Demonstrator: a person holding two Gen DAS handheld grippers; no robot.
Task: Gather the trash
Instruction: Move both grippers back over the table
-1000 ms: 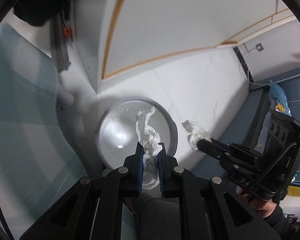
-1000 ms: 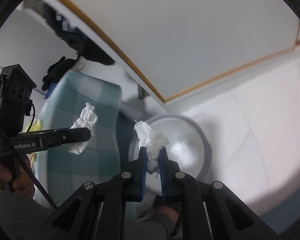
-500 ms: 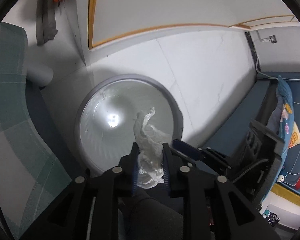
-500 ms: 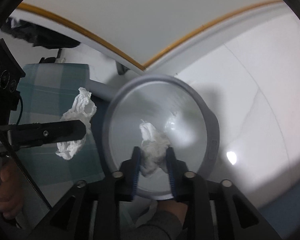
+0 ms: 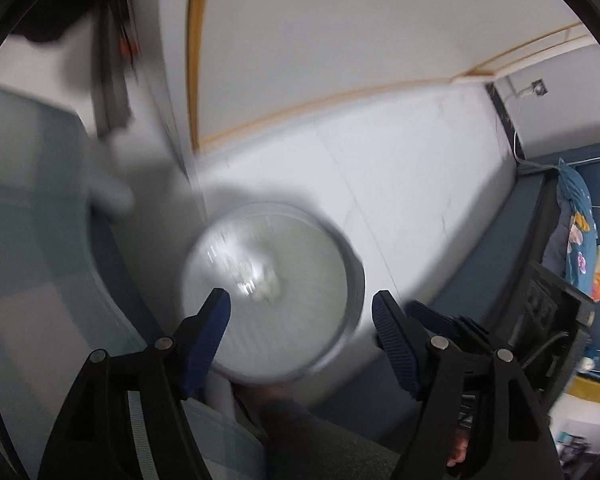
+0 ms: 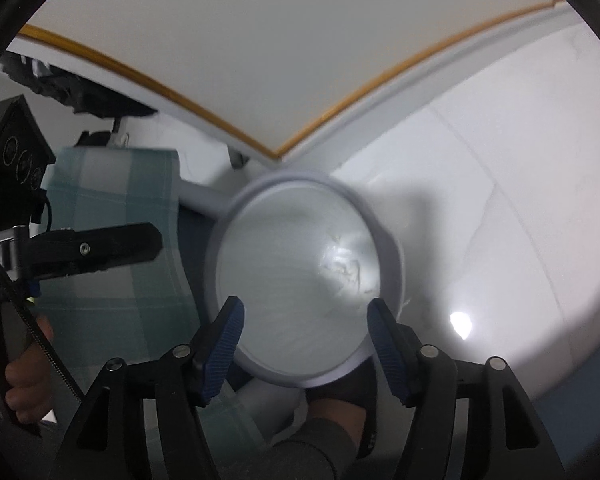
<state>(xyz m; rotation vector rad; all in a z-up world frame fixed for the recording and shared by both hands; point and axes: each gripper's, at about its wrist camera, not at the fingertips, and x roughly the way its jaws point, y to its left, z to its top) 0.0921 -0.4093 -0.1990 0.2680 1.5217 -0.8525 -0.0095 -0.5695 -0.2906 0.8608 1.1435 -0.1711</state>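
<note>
A round grey trash bin (image 5: 350,280) stands on the white floor below both grippers. My left gripper (image 5: 300,302) hovers over it, its jaws opening and nothing between the blue pads. A blurred white tissue (image 5: 258,278) lies at the bin's bottom. In the right wrist view my right gripper (image 6: 304,308) also hangs above the bin (image 6: 394,256), jaws opening and empty. Faint crumpled paper (image 6: 342,268) shows inside. The left gripper (image 6: 152,242) reaches in from the left, a hand (image 6: 20,380) on its handle. The right gripper (image 5: 428,318) sits beside the left one.
A teal checked fabric seat (image 6: 112,200) is left of the bin. A white desk edge with wood trim (image 6: 204,108) runs above it. Blue bedding (image 5: 580,216) lies far right. A foot (image 6: 340,404) rests near the bin's base.
Both grippers went from shut on white tissues to open. The tissues left the pads and dropped into the bin. The right gripper sank closer to the bin.
</note>
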